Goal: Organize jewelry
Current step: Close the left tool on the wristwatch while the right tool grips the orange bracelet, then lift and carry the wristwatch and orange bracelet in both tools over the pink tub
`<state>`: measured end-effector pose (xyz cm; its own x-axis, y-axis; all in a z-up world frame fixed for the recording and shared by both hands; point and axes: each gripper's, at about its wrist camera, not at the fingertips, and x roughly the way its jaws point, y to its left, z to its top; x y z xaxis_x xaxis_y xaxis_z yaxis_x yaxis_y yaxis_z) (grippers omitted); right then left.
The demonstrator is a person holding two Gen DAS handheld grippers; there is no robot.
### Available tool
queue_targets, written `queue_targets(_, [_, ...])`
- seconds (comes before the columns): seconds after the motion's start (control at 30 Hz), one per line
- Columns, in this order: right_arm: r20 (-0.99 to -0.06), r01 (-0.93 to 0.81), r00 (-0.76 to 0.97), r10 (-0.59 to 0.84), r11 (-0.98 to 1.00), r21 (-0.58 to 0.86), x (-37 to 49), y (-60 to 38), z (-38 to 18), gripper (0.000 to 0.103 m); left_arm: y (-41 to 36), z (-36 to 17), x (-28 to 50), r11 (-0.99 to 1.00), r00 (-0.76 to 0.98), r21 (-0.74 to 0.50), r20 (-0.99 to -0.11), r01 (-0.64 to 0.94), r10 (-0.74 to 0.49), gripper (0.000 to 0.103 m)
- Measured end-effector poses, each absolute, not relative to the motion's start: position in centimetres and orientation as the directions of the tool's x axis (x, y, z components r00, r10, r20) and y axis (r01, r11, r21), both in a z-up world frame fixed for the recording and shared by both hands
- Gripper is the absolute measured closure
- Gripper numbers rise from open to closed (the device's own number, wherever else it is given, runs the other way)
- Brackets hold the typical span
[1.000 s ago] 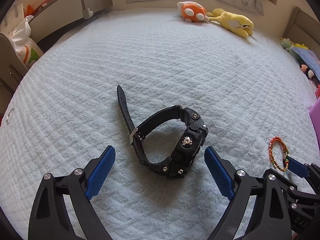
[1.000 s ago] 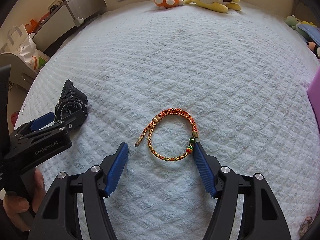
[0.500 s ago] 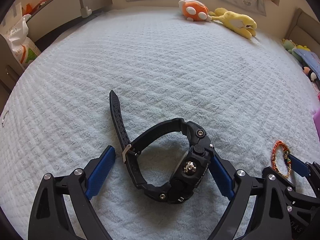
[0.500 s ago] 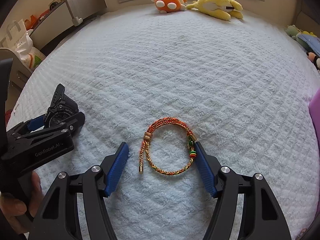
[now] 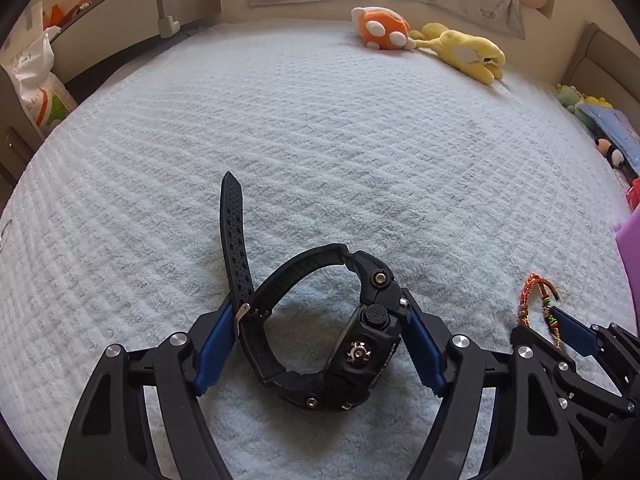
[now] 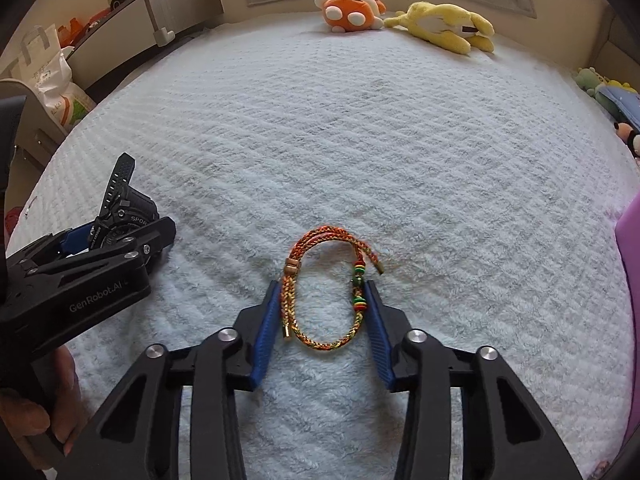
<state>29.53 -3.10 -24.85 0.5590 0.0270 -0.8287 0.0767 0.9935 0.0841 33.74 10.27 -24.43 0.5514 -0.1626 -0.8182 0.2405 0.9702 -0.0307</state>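
On the pale blue textured bedspread, our left gripper has its blue pads pressed against both sides of the chunky black rubber-strapped sports watch, clamping it where it rests on the fabric. Beside it, our right gripper pinches the braided orange, red and gold cord bracelet, squeezed into a narrow oval between its blue pads, lying on the bedspread.

The left tongs have closed in on the black watch and now squeeze it. The right tongs have closed onto the woven bracelet, pinching it into a narrow oval.
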Motion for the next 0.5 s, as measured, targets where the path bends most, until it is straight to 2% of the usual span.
queue_targets(0.03, [-0.829,0.066,0.558,0.036,0.994,0.088,29.5,-2.9,-24.7,0.075,10.4,-24.3,33.6,0.97,0.552,-0.032,-0.818,0.242,-0.165,0.03])
queue_targets(0.07, [-0.83,0.054,0.555,0.051,0.994,0.098,29.5,-2.7,-24.6,0.085,10.4,-24.2,33.4,0.969,0.552,-0.033,-0.817,0.244,-0.167,0.03])
queue_targets(0.13, [-0.831,0.047,0.553,0.064,0.993,0.107,29.3,-2.4,-24.4,0.09,10.5,-24.0,32.9,0.967,0.551,-0.036,-0.816,0.252,-0.174,0.03])
queue_targets(0.27, [-0.83,0.064,0.549,0.092,0.986,0.152,28.7,-2.8,-23.9,0.092,10.8,-23.4,32.2,0.963,0.55,-0.039,-0.814,0.266,-0.185,0.031])
queue_targets(0.5, [-0.831,0.05,0.549,0.094,0.988,0.145,26.8,-2.2,-22.7,0.092,11.9,-22.3,30.9,0.964,0.554,-0.034,-0.813,0.265,-0.181,0.031])
